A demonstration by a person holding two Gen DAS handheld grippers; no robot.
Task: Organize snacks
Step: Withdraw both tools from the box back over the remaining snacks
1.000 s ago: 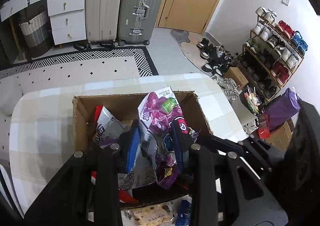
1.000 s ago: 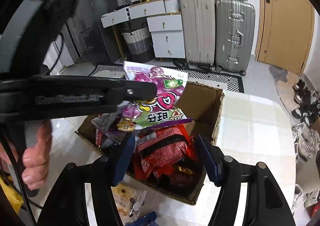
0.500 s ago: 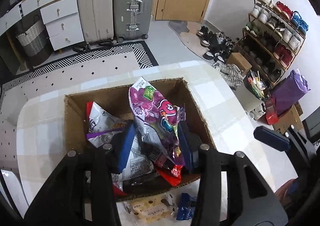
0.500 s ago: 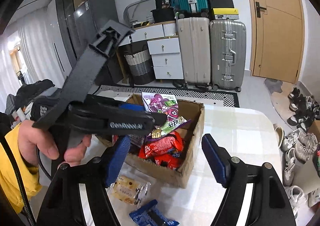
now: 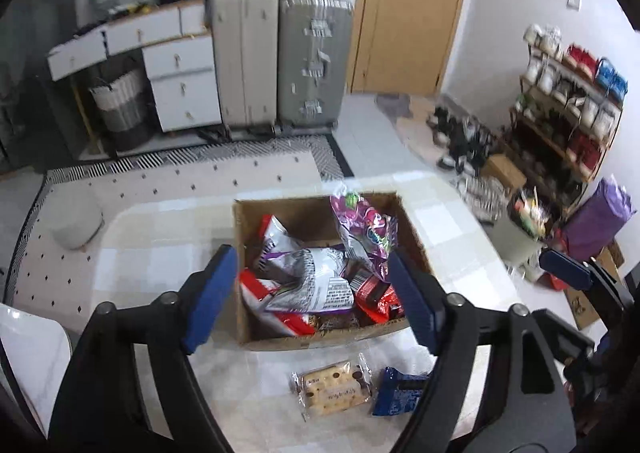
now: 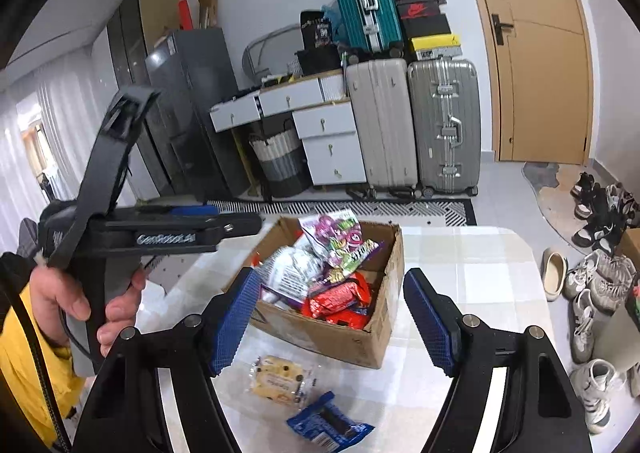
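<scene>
A cardboard box (image 5: 414,243) (image 6: 388,257) on the table holds several snack bags. A purple bag (image 5: 366,231) (image 6: 340,237) stands at its far right, with a white and purple bag (image 5: 308,285) and red packs (image 6: 340,301) beside it. A biscuit pack (image 5: 332,387) (image 6: 276,379) and a blue pack (image 5: 396,393) (image 6: 328,423) lie on the table in front of the box. My left gripper (image 5: 310,299) is open and empty above the box's near side. My right gripper (image 6: 330,323) is open and empty, back from the box.
The table (image 5: 160,237) has a pale checked top. Suitcases (image 5: 280,57), white drawers (image 5: 176,81) and a wooden door (image 5: 408,9) stand behind. A shoe rack (image 5: 572,109) and shoes are at the right. The left gripper's body (image 6: 120,229) shows in the right wrist view.
My left gripper has opened, let go of the purple bag and drawn back and up. The bag now rests in the box. My right gripper has also drawn back.
</scene>
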